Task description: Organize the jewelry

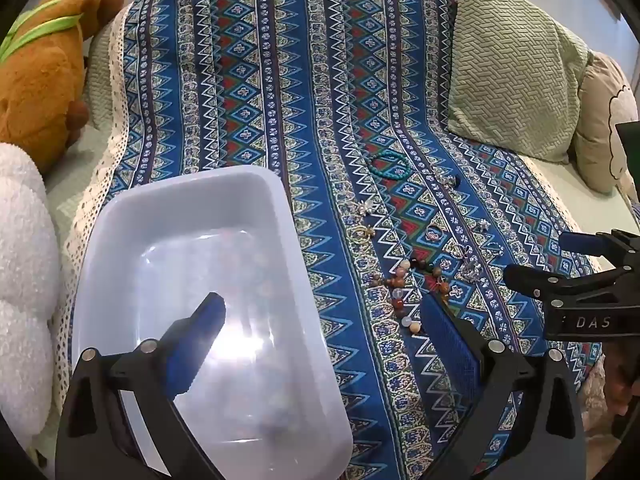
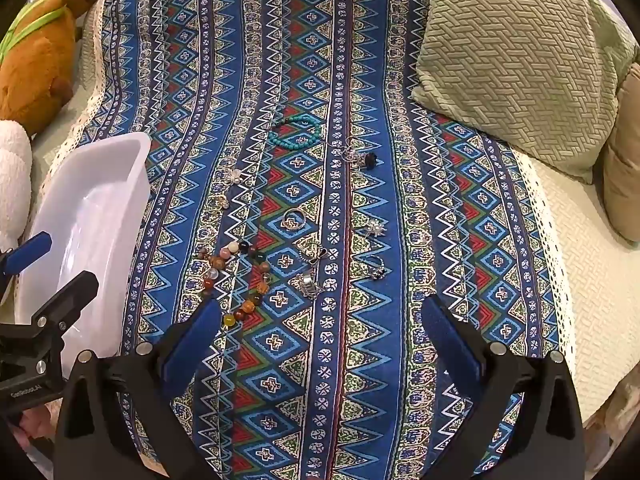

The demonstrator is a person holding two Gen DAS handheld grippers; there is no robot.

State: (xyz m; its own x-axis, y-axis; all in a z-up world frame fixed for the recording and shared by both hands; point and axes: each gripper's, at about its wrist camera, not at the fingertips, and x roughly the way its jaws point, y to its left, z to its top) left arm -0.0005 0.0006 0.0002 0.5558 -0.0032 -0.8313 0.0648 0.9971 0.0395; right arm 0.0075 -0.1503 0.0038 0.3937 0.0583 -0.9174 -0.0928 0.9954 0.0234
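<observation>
The brown plush toy was cut off by the picture's left edge. The small silver jewelry pieces near the blue patterned cloth's middle looked too tiny to tell apart.

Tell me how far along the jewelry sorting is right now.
Barely started. The white bin looks empty, though glare hides part of its floor. Both tongs, left and right, are open and hold nothing. Still on the patterned cloth: the turquoise bracelet, the mixed-bead bracelet and the small silver pieces.
</observation>
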